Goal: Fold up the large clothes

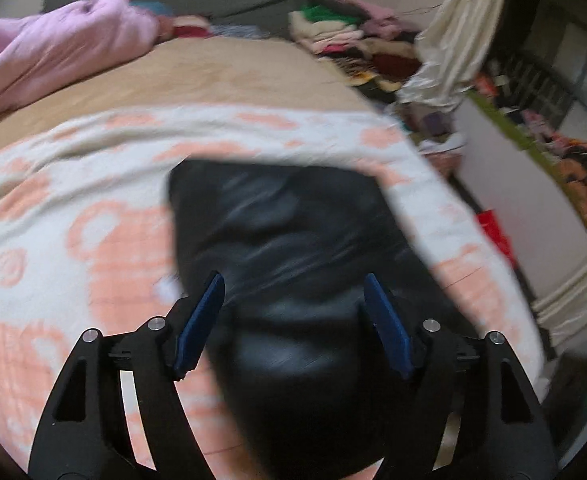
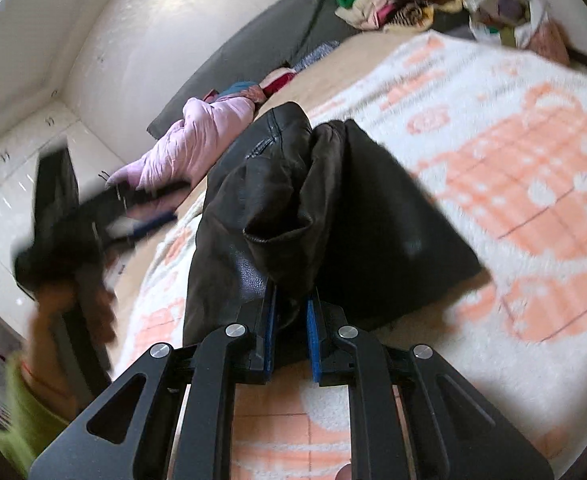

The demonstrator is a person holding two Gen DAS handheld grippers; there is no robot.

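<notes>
Black leather jacket [image 2: 293, 208] on bed blanket [image 2: 513, 200], mid-fold: right claw [image 2: 291, 320] clamps a bunched fold; left claw [image 1: 293, 320] open above it. Next: lay fold flat.

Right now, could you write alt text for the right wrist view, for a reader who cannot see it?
The right hand-held gripper is shut on a fold of a black jacket, which lies on a white-and-orange blanket. A pink coat lies behind.

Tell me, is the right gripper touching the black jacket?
Touching. The right wrist view shows the right gripper with its blue pads clamped on a bunched fold of the black jacket, which rises straight out from between them.
</notes>
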